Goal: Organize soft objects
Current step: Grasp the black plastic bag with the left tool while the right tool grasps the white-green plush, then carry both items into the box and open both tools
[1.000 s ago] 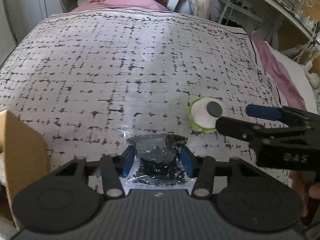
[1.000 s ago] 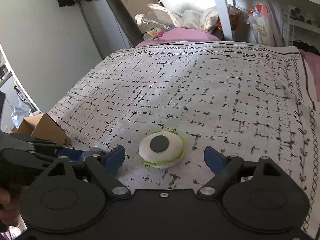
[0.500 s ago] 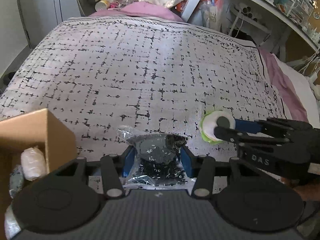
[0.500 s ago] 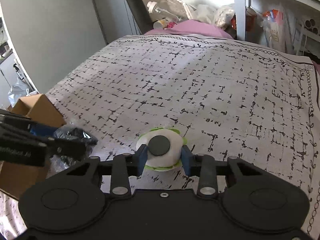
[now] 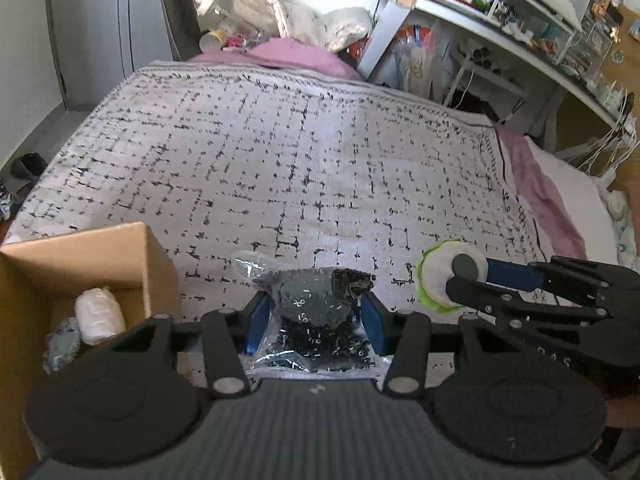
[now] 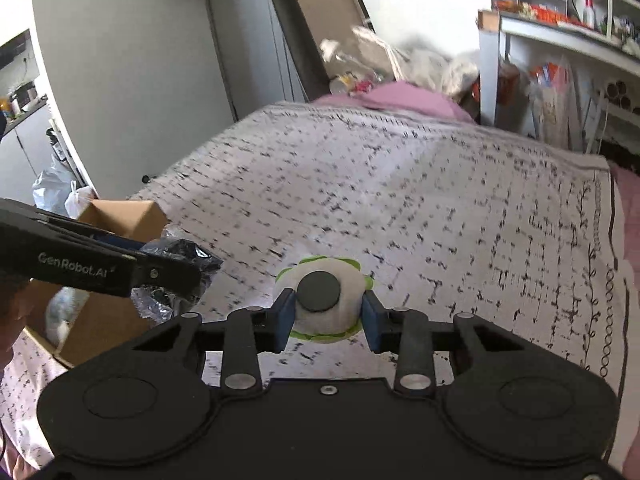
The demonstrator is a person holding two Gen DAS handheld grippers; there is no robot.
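Observation:
My left gripper (image 5: 314,322) is shut on a clear plastic bag of black bits (image 5: 316,308) and holds it above the bed, just right of the open cardboard box (image 5: 84,248). My right gripper (image 6: 326,318) is shut on a round white plush eye with a black pupil and green rim (image 6: 322,304), lifted off the bedspread. The plush eye also shows at the right of the left wrist view (image 5: 448,280). The bag shows at the left of the right wrist view (image 6: 176,264), beside the box (image 6: 120,216).
The box holds a white soft roll (image 5: 98,314) and a grey-blue soft item (image 5: 60,348). The patterned bedspread (image 5: 304,168) stretches ahead. A pink pillow (image 5: 288,54) and clutter lie at the far end; shelves (image 5: 520,12) stand to the right.
My right gripper closed on the plush eye and lifted it. My left gripper rose with the bag and moved back, bringing the box's inside into view.

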